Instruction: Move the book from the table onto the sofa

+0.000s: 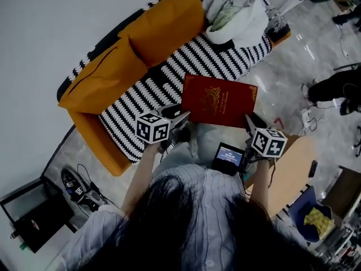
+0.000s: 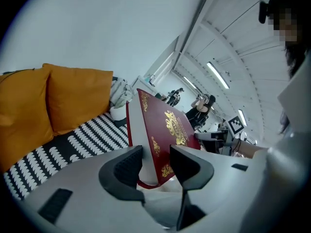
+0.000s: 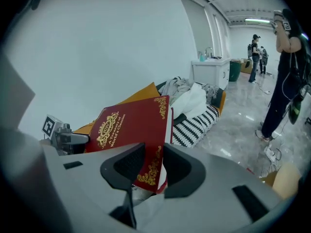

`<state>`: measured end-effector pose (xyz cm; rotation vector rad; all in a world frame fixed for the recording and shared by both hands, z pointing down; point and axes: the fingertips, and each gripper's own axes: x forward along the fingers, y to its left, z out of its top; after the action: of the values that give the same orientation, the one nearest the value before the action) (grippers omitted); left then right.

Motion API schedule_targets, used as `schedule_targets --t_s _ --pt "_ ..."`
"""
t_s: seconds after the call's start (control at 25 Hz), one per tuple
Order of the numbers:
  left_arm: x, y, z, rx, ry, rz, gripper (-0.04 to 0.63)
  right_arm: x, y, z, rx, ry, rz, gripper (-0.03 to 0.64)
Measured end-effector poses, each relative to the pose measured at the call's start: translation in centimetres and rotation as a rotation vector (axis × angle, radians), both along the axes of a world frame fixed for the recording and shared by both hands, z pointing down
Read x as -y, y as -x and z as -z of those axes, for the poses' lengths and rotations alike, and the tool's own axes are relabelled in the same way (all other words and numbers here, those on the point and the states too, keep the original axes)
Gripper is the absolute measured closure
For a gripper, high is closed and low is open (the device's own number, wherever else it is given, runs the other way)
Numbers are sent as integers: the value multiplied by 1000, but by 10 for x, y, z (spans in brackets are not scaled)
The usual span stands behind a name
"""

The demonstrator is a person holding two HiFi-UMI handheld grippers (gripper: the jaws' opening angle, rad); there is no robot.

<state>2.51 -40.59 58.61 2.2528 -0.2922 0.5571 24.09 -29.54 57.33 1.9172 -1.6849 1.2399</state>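
A big dark red book (image 1: 219, 100) with gold ornament is held in the air between both grippers, over the front edge of the sofa (image 1: 186, 66). My left gripper (image 1: 183, 117) is shut on the book (image 2: 165, 135) at its near left corner. My right gripper (image 1: 248, 119) is shut on the book (image 3: 129, 127) at its near right corner. The sofa has a black and white striped seat and an orange frame. Its seat (image 2: 82, 142) shows beyond the book in the left gripper view.
Two orange cushions (image 1: 141, 38) lean on the sofa's back, and a pile of white and grey cloth (image 1: 237, 10) lies at its far end. A round wooden table (image 1: 293, 171) stands at right. Black gear (image 1: 76, 186) and cables lie on the floor at left. People (image 3: 286, 67) stand across the room.
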Motion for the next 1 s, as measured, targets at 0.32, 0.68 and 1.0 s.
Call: schedule_targets --t_s 0.32,0.68,1.0 --pt "-65 72 23 38 -42 175 411 -17 54 16 19 -42 228 491" --pt "-148 181 95 55 -204 336 415 -44 158 101 -70 -201 499 491" --pt "-101 186 69 86 -169 411 417 25 163 78 -60 -155 609 493"
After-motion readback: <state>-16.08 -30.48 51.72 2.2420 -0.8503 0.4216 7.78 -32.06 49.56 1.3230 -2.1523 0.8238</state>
